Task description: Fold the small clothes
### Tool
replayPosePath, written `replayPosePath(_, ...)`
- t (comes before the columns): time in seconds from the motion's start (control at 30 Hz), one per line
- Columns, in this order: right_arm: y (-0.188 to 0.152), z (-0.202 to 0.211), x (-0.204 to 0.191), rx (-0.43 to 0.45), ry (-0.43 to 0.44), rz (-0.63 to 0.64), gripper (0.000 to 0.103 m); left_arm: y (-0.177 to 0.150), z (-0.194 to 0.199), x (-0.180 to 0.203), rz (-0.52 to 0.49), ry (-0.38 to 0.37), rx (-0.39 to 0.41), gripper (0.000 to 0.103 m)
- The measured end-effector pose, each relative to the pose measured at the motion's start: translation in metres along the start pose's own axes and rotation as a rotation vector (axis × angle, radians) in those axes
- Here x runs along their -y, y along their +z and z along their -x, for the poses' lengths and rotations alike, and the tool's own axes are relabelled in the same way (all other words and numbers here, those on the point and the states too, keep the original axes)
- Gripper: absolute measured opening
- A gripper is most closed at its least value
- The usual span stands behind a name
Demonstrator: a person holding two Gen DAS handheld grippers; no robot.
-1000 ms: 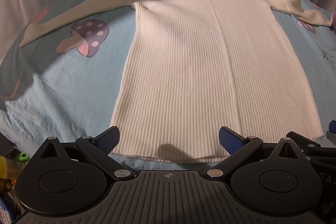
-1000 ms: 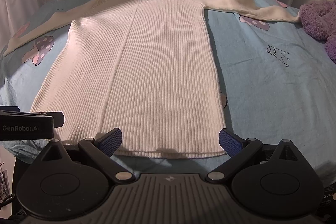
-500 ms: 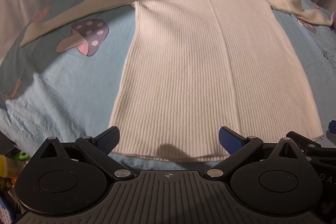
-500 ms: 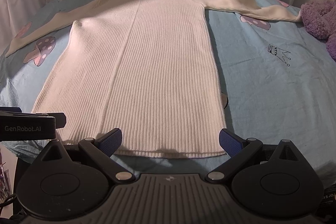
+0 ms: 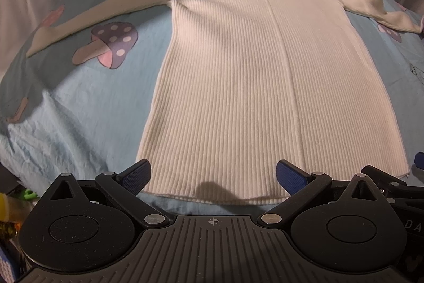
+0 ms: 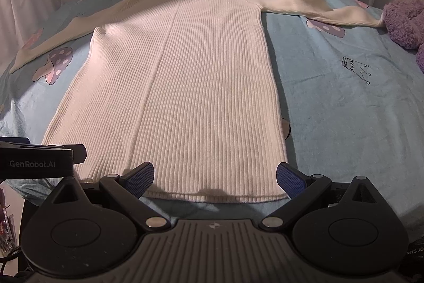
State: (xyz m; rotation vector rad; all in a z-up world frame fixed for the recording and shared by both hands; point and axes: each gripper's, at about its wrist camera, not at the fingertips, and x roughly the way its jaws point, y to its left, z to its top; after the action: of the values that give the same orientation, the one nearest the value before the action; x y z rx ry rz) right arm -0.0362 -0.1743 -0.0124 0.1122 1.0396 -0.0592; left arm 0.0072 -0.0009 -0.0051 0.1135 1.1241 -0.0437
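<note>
Sweater (image 5: 254, 86) lies flat; both tongs, left (image 5: 213, 175) and right (image 6: 215, 175), hover released at its hem.

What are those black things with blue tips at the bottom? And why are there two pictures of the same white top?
Those are two claws that a person holds, one in each hand. Each claw has a small camera looking forward along its fingers, so you get two pictures. One shows the left claw, the other the right claw. The blue bits are the soft pads that pinch things. Both claws are open and holding nothing. In front of them a white ribbed sweater lies flat, sleeves spread out, on a blue bedsheet printed with mushrooms. A fluffy purple toy sits at the right edge. The sweater is waiting to be folded.
</note>
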Motion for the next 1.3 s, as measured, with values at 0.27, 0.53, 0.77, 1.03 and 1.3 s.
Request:
replayPosePath(0.27,0.007,-0.003,0.019,0.024,0.070,-0.067,0.099,0.007,-0.003,0.003,0.014,-0.016,-0.004,0.103)
replayPosePath(0.53,0.037,-0.021,0.107,0.303,0.385,-0.407,0.099,0.043,-0.013,-0.002,0.095,-0.090,0.018,0.103)
replayPosePath(0.77,0.094,-0.066,0.207,0.463,0.374,-0.778,0.098,0.104,-0.037,-0.017,0.127,-0.103,0.134,0.103)
replayPosePath(1.03,0.153,-0.124,0.300,0.452,0.160,-1.063,0.047,0.171,-0.105,-0.026,0.153,-0.123,0.202,0.103)
replayPosePath(1.3,0.168,-0.161,0.337,0.525,0.091,-1.201,0.024,0.191,-0.146,-0.036,0.207,-0.182,0.190,0.103)
